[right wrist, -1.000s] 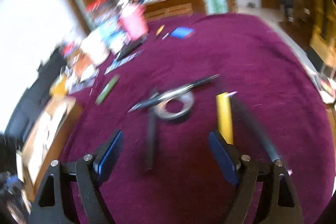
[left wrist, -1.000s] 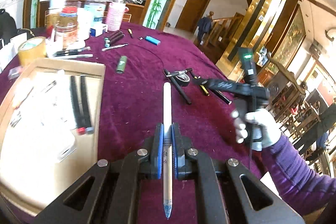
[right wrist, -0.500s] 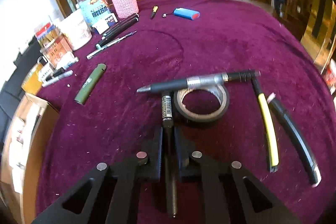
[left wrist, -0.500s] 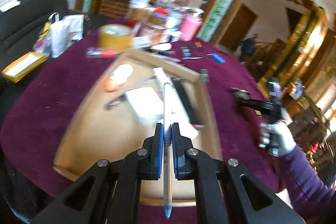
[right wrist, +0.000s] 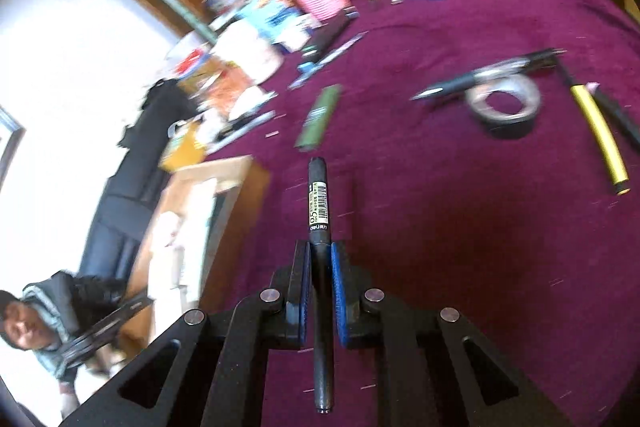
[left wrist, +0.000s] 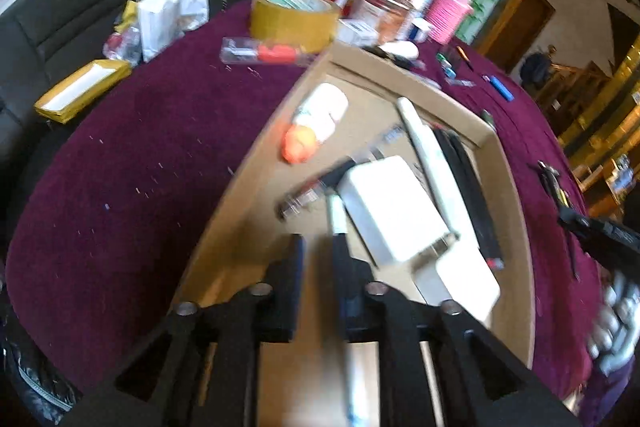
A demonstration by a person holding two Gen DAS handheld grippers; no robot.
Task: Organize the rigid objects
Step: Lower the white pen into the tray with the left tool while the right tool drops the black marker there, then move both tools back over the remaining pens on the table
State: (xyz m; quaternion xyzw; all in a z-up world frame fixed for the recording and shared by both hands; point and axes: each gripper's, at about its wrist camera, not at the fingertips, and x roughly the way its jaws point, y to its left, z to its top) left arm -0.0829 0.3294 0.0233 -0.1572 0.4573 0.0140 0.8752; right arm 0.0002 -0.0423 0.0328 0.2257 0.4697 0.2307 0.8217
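In the left wrist view my left gripper (left wrist: 318, 247) hangs over the cardboard tray (left wrist: 516, 211) with its jaws parted. The white pen (left wrist: 335, 215) leans against the right finger, blurred, no longer clamped. The tray holds a white box (left wrist: 390, 211), a white tube (left wrist: 430, 155), black pens (left wrist: 474, 195) and an orange-capped bottle (left wrist: 316, 123). In the right wrist view my right gripper (right wrist: 320, 263) is shut on a black pen (right wrist: 318, 203) and holds it above the purple cloth; the tray (right wrist: 192, 211) lies to its left.
On the cloth in the right wrist view lie a tape roll (right wrist: 502, 103) with a pen across it, a yellow pen (right wrist: 600, 139) and a green lighter (right wrist: 320, 117). Jars, a pink cup (left wrist: 446, 13) and a tan tape roll (left wrist: 294, 15) crowd the far side.
My left gripper moved in over the tray and opened, letting go of the white pen. My right gripper lifted the black pen off the cloth and swung left toward the tray.
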